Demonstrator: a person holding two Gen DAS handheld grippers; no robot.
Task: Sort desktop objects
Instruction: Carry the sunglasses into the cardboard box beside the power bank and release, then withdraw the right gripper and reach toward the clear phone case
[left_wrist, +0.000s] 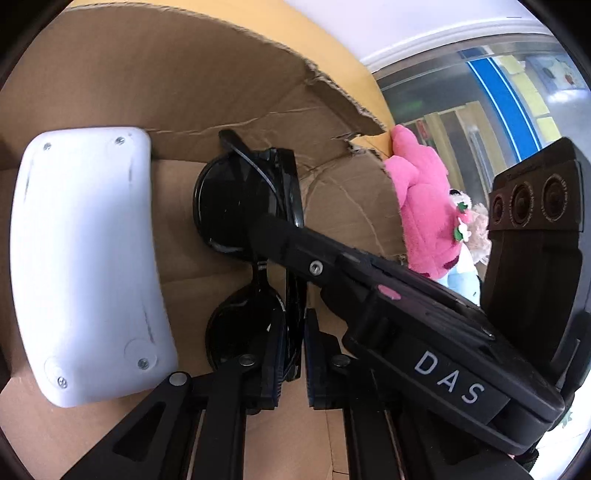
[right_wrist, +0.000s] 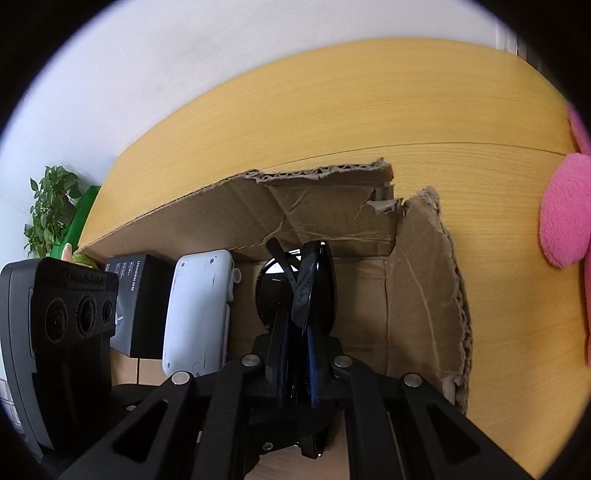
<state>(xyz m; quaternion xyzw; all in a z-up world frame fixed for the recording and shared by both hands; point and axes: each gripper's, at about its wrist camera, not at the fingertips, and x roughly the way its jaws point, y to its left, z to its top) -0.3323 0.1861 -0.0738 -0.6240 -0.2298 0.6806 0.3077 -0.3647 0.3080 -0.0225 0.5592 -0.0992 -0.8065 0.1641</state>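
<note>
Black folded sunglasses (left_wrist: 243, 229) hang inside a torn cardboard box (left_wrist: 184, 92). My left gripper (left_wrist: 291, 365) is shut on their lower end. My right gripper (right_wrist: 295, 354) is shut on the same sunglasses (right_wrist: 295, 288); its arm crosses the left wrist view (left_wrist: 369, 288) and reaches the glasses' middle. A white device (left_wrist: 85, 258) lies in the box to the left of the glasses. It also shows in the right wrist view (right_wrist: 199, 306), beside a black box (right_wrist: 136, 295).
The cardboard box (right_wrist: 417, 295) stands on a yellow wooden table (right_wrist: 369, 110). A pink plush toy (left_wrist: 424, 206) sits just outside the box's torn right wall (right_wrist: 569, 206). A green plant (right_wrist: 51, 210) is at the far left. The left gripper's camera block (right_wrist: 55, 332) is close by.
</note>
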